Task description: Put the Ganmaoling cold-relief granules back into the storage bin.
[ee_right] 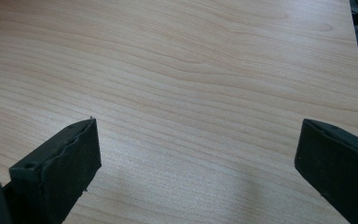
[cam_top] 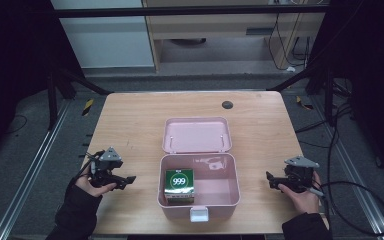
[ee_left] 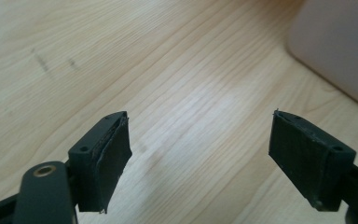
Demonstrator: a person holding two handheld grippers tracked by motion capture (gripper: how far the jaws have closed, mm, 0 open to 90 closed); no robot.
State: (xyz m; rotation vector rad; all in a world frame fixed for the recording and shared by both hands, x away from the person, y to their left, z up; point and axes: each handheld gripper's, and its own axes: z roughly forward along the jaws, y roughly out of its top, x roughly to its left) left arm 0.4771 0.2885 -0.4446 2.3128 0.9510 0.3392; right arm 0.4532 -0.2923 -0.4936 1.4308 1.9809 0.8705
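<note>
1. Wooden bench (cam_top: 130, 120), seen from above, with a dark floor around it.
2. Left gripper (cam_top: 128, 180), jaws wide, empty, near the left edge.
3. Right gripper (cam_top: 271, 181), jaws wide, empty, near the right edge.
4. Pink box (cam_top: 228, 192), lid open, at the front edge between the grippers; a green pack (cam_top: 179, 183) lies in its left part.

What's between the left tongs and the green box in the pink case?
The case's left wall. The green box sits inside the open pink case against that wall, and the left tongs are outside it at table level. From above, nothing visible blocks it.
</note>
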